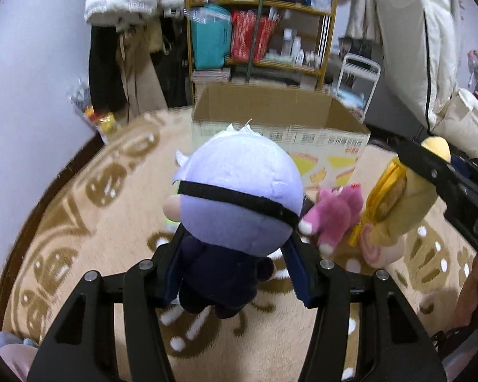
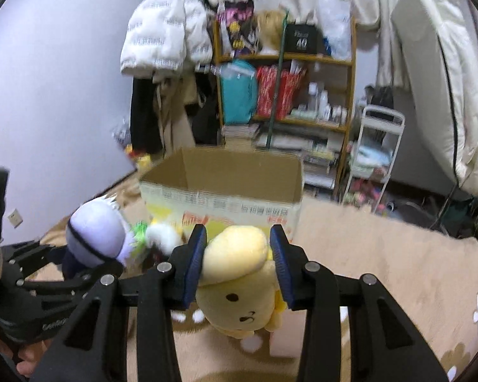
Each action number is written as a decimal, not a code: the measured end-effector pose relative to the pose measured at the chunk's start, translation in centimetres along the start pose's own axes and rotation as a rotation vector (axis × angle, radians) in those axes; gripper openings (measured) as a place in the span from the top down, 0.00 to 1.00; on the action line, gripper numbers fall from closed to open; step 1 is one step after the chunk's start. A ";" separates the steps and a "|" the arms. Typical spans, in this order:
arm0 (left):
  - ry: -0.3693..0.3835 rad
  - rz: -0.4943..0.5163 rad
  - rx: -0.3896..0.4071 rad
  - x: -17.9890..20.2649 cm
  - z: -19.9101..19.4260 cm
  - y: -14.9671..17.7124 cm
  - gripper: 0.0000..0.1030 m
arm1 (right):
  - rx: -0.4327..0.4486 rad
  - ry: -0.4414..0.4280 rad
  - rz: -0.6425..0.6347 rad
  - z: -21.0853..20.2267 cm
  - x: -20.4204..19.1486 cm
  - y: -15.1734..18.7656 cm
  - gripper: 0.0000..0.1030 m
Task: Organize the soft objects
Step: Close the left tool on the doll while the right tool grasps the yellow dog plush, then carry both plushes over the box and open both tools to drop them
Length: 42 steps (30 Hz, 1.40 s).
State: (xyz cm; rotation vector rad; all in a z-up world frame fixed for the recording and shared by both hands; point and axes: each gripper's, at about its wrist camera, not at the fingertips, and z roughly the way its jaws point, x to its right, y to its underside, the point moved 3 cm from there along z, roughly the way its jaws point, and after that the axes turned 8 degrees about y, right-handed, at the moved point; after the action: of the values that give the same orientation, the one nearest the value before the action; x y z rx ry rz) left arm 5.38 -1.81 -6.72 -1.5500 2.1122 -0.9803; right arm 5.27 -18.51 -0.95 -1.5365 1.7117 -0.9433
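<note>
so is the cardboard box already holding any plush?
Cannot tell: the cardboard box stands open on the rug, but neither view sees down to its floor, and only bare inner walls show.

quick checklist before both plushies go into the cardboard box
1. Left tool gripping the white-haired doll: ok, pads press its dark body and it hangs off the rug.
2. Right tool gripping the yellow plush: ok, pads squeeze its head from both sides.
3. Cardboard box open on top: ok, flaps out of the way, inner walls visible.
4. Room inside the box: cannot tell, its floor is hidden by the front wall.
5. Path to the box: ok, only rug ahead of the right tool.
6. Pink plush left on the rug: not ok, still to collect.
</note>
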 end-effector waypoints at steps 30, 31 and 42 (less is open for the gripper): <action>-0.079 0.137 0.325 1.1 -3.1 -9.5 0.46 | 0.231 -0.065 0.028 1.5 2.6 -9.0 0.58; -0.076 0.136 0.330 1.1 -2.9 -9.8 0.46 | 0.236 -0.066 0.027 1.8 2.6 -9.2 0.58; -0.055 0.125 0.331 0.2 1.9 -12.8 0.45 | 0.227 -0.122 0.047 5.8 2.4 -9.6 0.58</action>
State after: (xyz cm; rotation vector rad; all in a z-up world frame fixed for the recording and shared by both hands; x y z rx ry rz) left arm 15.41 -4.69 0.98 -1.2533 1.8700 -1.1594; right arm 15.00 -22.00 4.10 -1.3709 1.4934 -0.9635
